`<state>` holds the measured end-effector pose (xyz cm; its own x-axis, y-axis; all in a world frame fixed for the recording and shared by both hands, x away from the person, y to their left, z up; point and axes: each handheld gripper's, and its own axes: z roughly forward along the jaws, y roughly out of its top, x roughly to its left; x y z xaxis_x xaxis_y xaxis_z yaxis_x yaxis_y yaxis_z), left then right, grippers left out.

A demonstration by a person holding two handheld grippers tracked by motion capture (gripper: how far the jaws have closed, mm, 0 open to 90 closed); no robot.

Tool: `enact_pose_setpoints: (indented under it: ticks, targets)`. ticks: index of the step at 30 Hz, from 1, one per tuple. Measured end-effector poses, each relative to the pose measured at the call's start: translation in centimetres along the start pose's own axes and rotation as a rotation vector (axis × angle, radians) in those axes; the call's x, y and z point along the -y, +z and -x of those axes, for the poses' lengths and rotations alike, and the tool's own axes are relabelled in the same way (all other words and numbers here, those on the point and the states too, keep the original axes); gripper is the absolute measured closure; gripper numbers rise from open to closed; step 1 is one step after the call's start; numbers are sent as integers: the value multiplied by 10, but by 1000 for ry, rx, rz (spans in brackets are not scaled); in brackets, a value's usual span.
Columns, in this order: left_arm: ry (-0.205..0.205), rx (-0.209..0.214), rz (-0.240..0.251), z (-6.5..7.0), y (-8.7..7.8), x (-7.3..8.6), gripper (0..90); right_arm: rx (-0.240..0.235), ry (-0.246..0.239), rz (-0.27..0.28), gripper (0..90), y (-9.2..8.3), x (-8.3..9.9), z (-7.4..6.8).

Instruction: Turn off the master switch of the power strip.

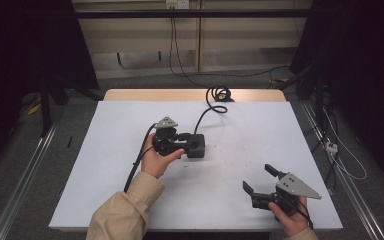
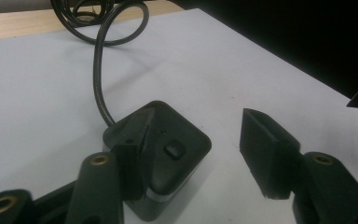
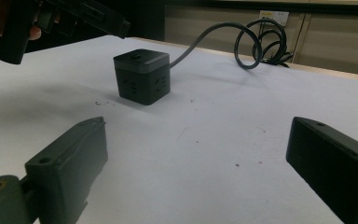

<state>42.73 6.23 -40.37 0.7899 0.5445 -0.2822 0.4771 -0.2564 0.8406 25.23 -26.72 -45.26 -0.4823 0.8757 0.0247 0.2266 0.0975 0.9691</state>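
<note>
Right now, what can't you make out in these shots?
- Whether the left tongs touch the power cube: in the left gripper view one jaw overlaps its top, contact unclear.
- The cube's side sockets: too small and dark in the right gripper view.
- The cable's far end: the coil sits at the table edge in the high view, plug not discernible.

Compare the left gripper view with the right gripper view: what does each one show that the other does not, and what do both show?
Left gripper view alone: the small button on top of the black socket cube, seen from close above, with one of the left gripper's open fingers over the cube's edge.

Right gripper view alone: the cube's side faces with their sockets, and the wall outlet behind the table.

Both: the cube, its looping black cable and the white table top.
</note>
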Motion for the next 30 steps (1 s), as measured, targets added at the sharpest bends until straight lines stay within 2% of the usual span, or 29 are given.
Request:
enact_pose_setpoints:
  ticks: [8,14,18,20,24,30]
  targets:
    - [-2,22,-29,0,-8,1,302,9,6,2,50,-1,0,2]
    - [14,36,-38,4,-16,1,256,7,4,-2,50,-1,0,2]
    - [10,40,-11,2,-23,6,238,7,6,1,49,-1,0,2]
    - [-7,40,-3,0,-28,10,232,7,5,1,49,-1,0,2]
    - [-3,31,0,-4,-39,17,220,4,6,-2,49,-1,0,1]
    - [-11,27,31,-9,-57,27,210,2,4,-2,50,0,0,1]
